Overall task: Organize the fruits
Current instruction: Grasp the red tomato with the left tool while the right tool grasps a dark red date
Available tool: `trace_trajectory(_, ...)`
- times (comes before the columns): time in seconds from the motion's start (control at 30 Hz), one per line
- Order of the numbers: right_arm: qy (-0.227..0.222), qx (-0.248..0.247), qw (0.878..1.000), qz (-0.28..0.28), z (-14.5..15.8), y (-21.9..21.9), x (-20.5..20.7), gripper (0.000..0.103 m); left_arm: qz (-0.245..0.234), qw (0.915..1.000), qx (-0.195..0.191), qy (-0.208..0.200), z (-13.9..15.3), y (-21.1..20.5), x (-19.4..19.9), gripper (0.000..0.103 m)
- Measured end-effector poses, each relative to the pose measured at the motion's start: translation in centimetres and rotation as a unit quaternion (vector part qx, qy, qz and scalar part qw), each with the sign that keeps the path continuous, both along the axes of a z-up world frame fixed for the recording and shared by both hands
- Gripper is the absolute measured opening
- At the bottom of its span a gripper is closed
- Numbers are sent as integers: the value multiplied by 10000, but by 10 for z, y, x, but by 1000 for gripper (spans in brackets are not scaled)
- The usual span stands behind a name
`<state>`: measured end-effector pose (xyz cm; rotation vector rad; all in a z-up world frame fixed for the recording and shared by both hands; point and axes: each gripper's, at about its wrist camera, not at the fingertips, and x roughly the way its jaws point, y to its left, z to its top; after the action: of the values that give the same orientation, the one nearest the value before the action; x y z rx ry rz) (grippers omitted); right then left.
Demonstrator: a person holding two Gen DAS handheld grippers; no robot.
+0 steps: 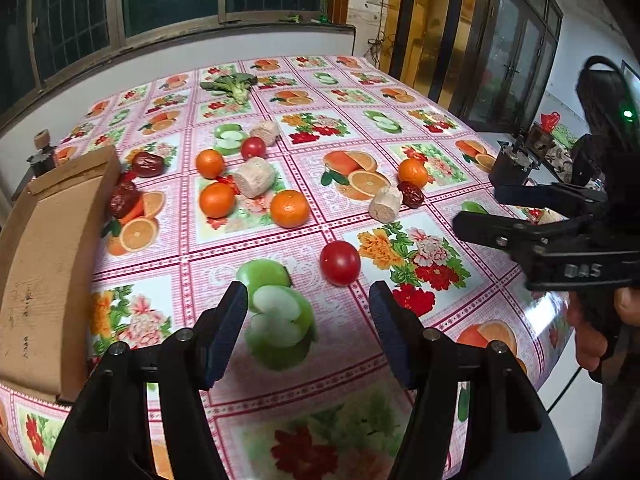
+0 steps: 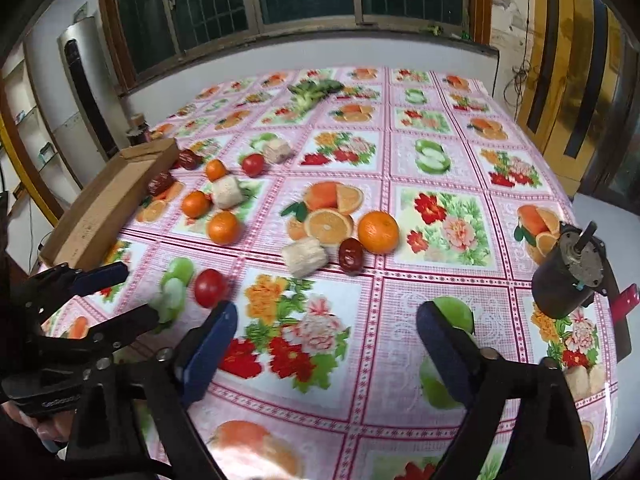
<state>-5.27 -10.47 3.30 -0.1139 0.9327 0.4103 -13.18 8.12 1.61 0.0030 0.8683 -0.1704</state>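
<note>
My left gripper (image 1: 308,296) stands open above the tablecloth, nothing between its fingers. A red tomato (image 1: 340,263) lies just ahead, to the right of it. Oranges (image 1: 290,208) and dark red dates (image 1: 148,164) lie scattered further back, near a cardboard box (image 1: 52,260) on the left. My right gripper (image 2: 326,316) is open and empty over printed flowers. Ahead of it lie an orange (image 2: 378,232), a date (image 2: 351,256) and, to the left, the tomato (image 2: 210,288). Each gripper shows in the other's view: the right gripper (image 1: 478,208) and the left gripper (image 2: 140,292).
Pale beige cylinder pieces (image 1: 256,178) lie among the fruit and a broccoli (image 1: 234,84) lies at the far side. A black motor-like cylinder (image 2: 564,276) stands near the table's right edge. The cloth's printed apples and oranges look like fruit. A hand (image 1: 592,344) holds the right gripper.
</note>
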Motion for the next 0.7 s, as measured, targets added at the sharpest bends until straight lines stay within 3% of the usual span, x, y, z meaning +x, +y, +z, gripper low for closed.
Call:
trace_trajectory(0.23, 381, 136, 9992, 77, -28, -2, 34, 60, -104, 9998, 8, 149, -11, -13, 21, 62)
trace_trajectory(0.37, 494, 150, 9986, 126, -39, 1, 48, 50, -152, 9996, 6, 246, -18, -19, 31, 62)
trace_trajectory(0.53, 467, 187, 9985, 224, -44, 7, 59, 46, -167, 9992, -9, 355, -26, -21, 41, 61)
trace_trajectory(0.6, 471, 192, 9984, 234, -44, 9, 62, 43, -199, 9990, -27, 395, -28, -23, 44, 55)
trace_trajectory(0.7, 462, 211, 9983, 271, -45, 11, 67, 37, -248, 9983, -45, 522, -34, -25, 50, 36)
